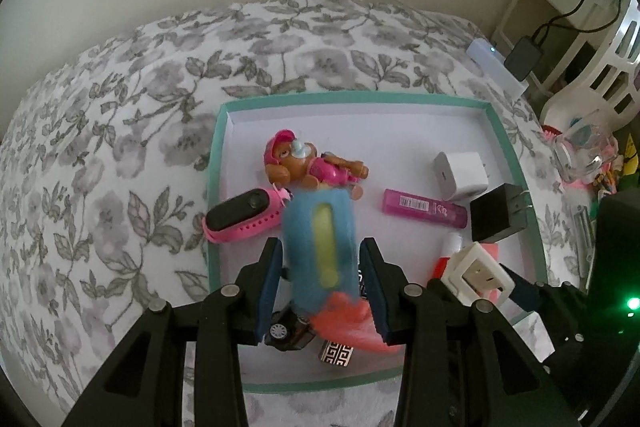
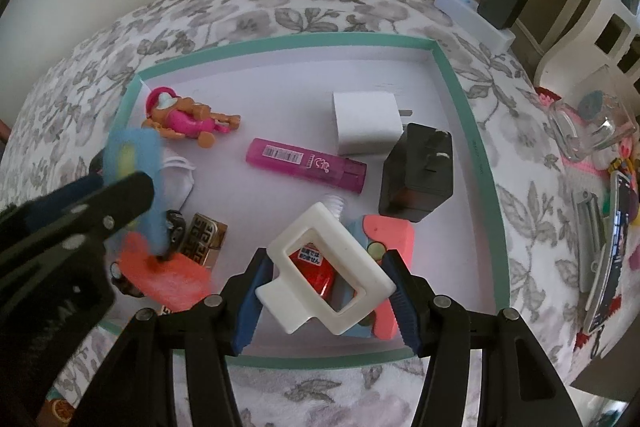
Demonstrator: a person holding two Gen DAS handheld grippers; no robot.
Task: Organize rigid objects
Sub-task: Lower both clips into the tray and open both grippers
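My left fingers (image 1: 320,263) pinch a blue felt toy (image 1: 320,243) with an orange tail, above the teal-rimmed tray (image 1: 360,98) on the flowered bed (image 1: 100,155). My right fingers (image 2: 326,291) clamp a white plastic frame (image 2: 332,283) over the tray's near end.

You have a bed (image 1: 120,115) in front of you, covered in a white spread with grey flowers. A shallow teal-rimmed tray (image 2: 460,99) lies flat on it. Beyond the tray's far right corner, a white power strip (image 2: 472,15) rests at the bed's edge, a black adapter (image 2: 502,1) plugged in.
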